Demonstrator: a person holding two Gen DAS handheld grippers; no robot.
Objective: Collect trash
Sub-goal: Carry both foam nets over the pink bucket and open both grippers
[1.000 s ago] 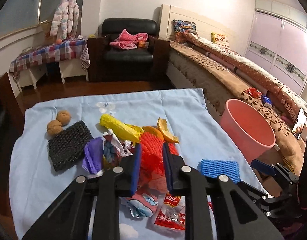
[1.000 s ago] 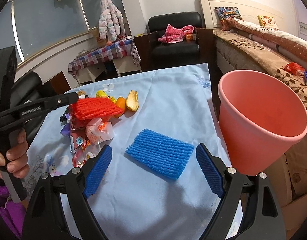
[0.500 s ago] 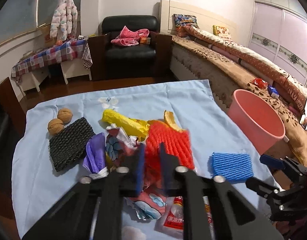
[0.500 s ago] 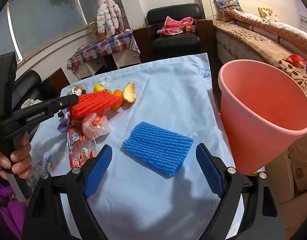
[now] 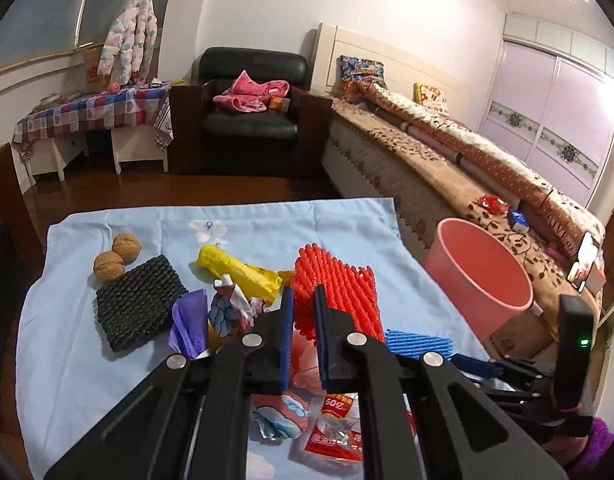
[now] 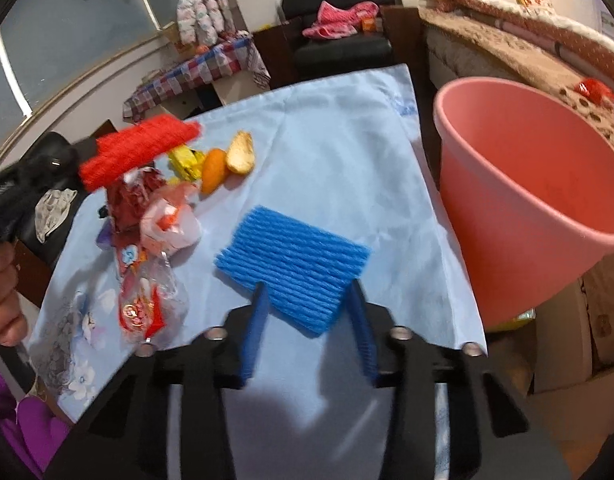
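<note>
My left gripper (image 5: 303, 292) is closing, its pads pressed on a red foam net (image 5: 339, 284) that it holds up off the trash pile; the right wrist view shows the same net (image 6: 139, 152) hanging above the table. My right gripper (image 6: 307, 286) is also closing, over the near corner of a blue foam net (image 6: 291, 248). That net lies flat on the light blue tablecloth (image 6: 347, 140), and both pads touch its edges. A pink bucket (image 6: 507, 248) stands off the table's right edge.
Left on the cloth are two walnuts (image 5: 115, 256), a black foam net (image 5: 139, 304), a yellow bag (image 5: 235, 276), a purple wrapper (image 5: 187, 320), snack wrappers (image 5: 335, 428) and orange peel (image 6: 215, 164). A bed (image 5: 427, 168) runs along the right.
The left jaws closed on the red net and raised it off the pile. The right jaws went from wide open to narrow around the blue net's corner and came lower.
</note>
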